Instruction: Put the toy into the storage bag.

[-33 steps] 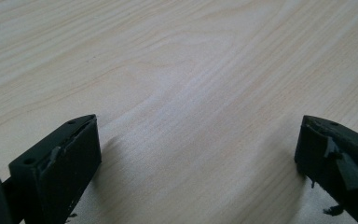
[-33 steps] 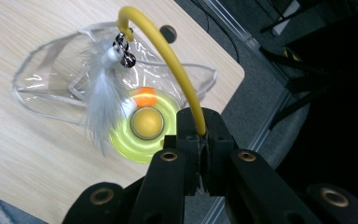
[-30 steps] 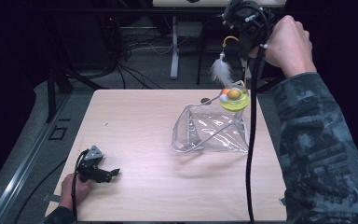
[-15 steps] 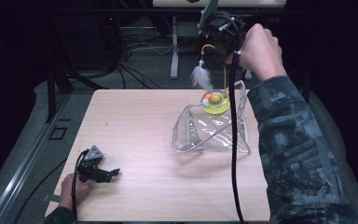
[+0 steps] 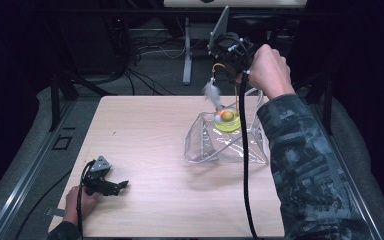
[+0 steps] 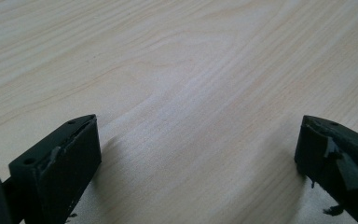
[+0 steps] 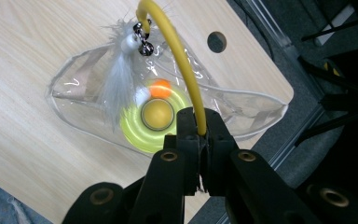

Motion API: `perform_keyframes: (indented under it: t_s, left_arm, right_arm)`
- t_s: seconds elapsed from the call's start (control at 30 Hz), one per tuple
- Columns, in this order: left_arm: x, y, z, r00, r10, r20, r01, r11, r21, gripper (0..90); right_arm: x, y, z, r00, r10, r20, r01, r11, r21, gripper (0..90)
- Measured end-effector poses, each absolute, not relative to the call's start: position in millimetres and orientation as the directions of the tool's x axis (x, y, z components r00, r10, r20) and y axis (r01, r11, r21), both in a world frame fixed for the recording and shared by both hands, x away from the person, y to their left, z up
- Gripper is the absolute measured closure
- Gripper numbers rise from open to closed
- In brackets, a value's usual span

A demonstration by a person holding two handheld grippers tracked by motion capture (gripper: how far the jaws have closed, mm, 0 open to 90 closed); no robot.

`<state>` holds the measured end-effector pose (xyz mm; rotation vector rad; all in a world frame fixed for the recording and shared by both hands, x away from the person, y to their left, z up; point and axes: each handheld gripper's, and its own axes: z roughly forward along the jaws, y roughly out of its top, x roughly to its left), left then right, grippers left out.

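Feathers are hanging from the thin yellow flexible wand (image 7: 179, 56) that I am pinching in my right claw (image 7: 201, 135), its jaws pressed together on the wand's lower end. In the right gripper view the wand is arching up and over, and a small metal bead chain (image 7: 143, 37) at its tip is carrying the white feather tuft (image 7: 119, 77). Beneath the feather, a round yellow-green plastic disc toy (image 7: 140, 128) with an orange ball (image 7: 160, 88) and a yellowish ball (image 7: 157, 114) on it is sitting at the clear soft plastic pouch (image 7: 74, 93); whether it is lying inside the pouch or on top of it I cannot tell.

In the high view I am holding the right claw (image 5: 219, 64) raised above the far right part of the light wooden tabletop (image 5: 145, 130), with the feather tuft (image 5: 211, 93) dangling just above the disc toy (image 5: 227, 121) at the pouch's (image 5: 225, 147) far end. The gripper's black cable (image 5: 244, 165) is trailing down toward the near edge, beside my camouflage-patterned sleeve (image 5: 305, 165).

My left claw (image 5: 122, 185) is resting at the near left corner of the tabletop, well apart from the pouch. In the left gripper view its jaws are standing spread wide with bare wood (image 6: 177, 93) between them.
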<state>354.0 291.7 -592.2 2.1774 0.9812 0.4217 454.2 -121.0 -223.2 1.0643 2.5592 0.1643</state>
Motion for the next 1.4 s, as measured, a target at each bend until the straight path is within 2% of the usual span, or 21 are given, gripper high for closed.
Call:
perform_keyframes:
  t_s: [0.43, 1.4]
  left_arm:
    - [354, 292, -592, 0.661, 0.750, 0.011, 0.521, -0.470, 0.713, 0.3]
    - [354, 292, -592, 0.660, 0.752, 0.008, 0.523, -0.467, 0.713, 0.3]
  right_arm:
    - [459, -134, -259, -0.641, 0.730, -0.239, 0.693, 0.684, 0.229, 87.1]
    - [470, -167, -313, -0.606, 0.780, -0.158, 0.756, 0.626, 0.192, 87.3]
